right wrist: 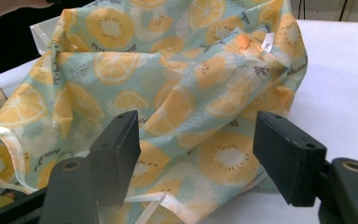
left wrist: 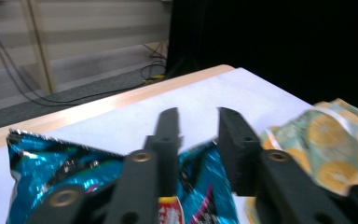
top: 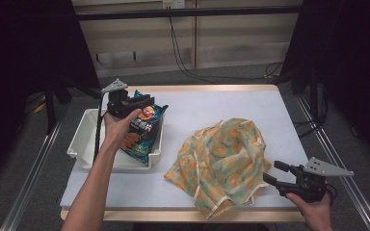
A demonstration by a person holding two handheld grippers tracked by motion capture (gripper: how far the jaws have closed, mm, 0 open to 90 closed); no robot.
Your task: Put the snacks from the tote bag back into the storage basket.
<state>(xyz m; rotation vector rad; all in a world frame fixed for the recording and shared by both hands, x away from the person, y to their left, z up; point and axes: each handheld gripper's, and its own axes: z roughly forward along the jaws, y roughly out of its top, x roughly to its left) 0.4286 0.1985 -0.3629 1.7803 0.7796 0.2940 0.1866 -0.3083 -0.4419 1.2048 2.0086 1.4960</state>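
A blue chip bag point(top: 142, 132) stands tilted with its lower end over the right rim of a white tray point(top: 84, 139). My left gripper point(top: 142, 102) sits at the bag's top and its jaws are closed onto it. In the left gripper view the bag point(left wrist: 42, 158) fills the lower gap between the jaws of that gripper point(left wrist: 196, 116). A crumpled cloth with an orange-slice print point(top: 221, 159) lies at the front right. My right gripper point(top: 275, 172) stands open at its right edge. In the right gripper view the cloth point(right wrist: 177, 60) lies just beyond that gripper point(right wrist: 196, 121).
The white table top point(top: 212, 106) has bare room behind the cloth and between cloth and tray. Its wooden front edge runs close under the cloth. Cables lie on the floor behind the table. Dark curtains hang at both sides.
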